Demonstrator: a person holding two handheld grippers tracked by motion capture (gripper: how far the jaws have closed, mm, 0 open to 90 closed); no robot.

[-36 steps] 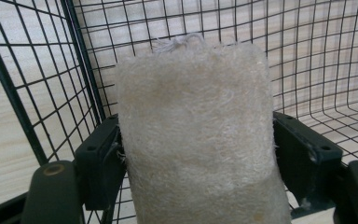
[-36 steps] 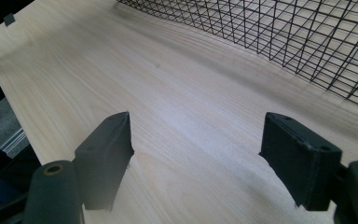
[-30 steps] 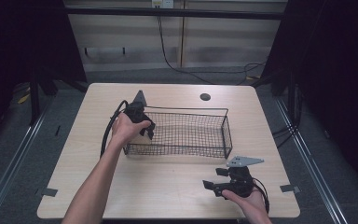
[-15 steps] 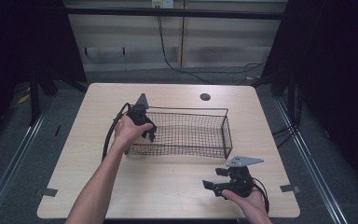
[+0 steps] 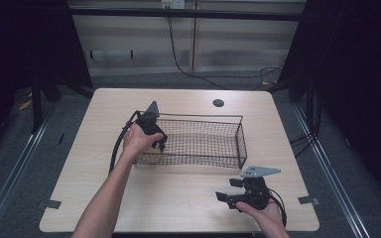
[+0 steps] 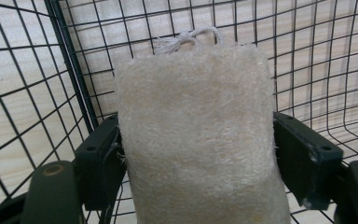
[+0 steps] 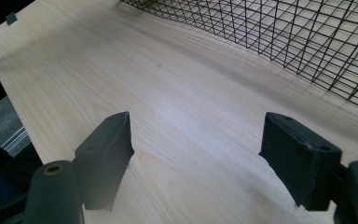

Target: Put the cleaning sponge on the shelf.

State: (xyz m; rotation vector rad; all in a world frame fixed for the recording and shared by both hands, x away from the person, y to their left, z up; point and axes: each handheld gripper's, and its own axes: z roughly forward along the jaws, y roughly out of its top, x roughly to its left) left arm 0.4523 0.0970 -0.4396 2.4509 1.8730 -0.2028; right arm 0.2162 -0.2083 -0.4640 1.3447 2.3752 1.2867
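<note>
Right now a pale, fibrous loofah pad point(image 6: 198, 135) with a knotted string loop at its top end sits clamped between the jaws of the left gripper point(image 6: 196, 154), both black pads pressed against its sides. It hangs inside the black wire basket point(image 5: 230, 119), close to the basket's left end wall, with the mesh and the wood under it showing behind. In the high view the left gripper point(image 5: 155, 133) is over the basket's left end, the hand wrapped round it and its cable looping down to the tabletop.

Nearer the person, the right gripper point(image 5: 233, 191) rests low at the table's front right, well apart from the basket; its jaws stand wide apart over bare wood with nothing between them.

The table point(image 5: 104, 198) is light wood with rounded corners, a dark round cable hole near its far edge, and small tape marks at the front corners. Grey floor, metal rails and dark curtains surround it, and a cable hangs down the pale back wall.

Compared with a second ago, the left hand sits slightly lower and further over the basket's end; the basket and the right gripper lie as they did.
</note>
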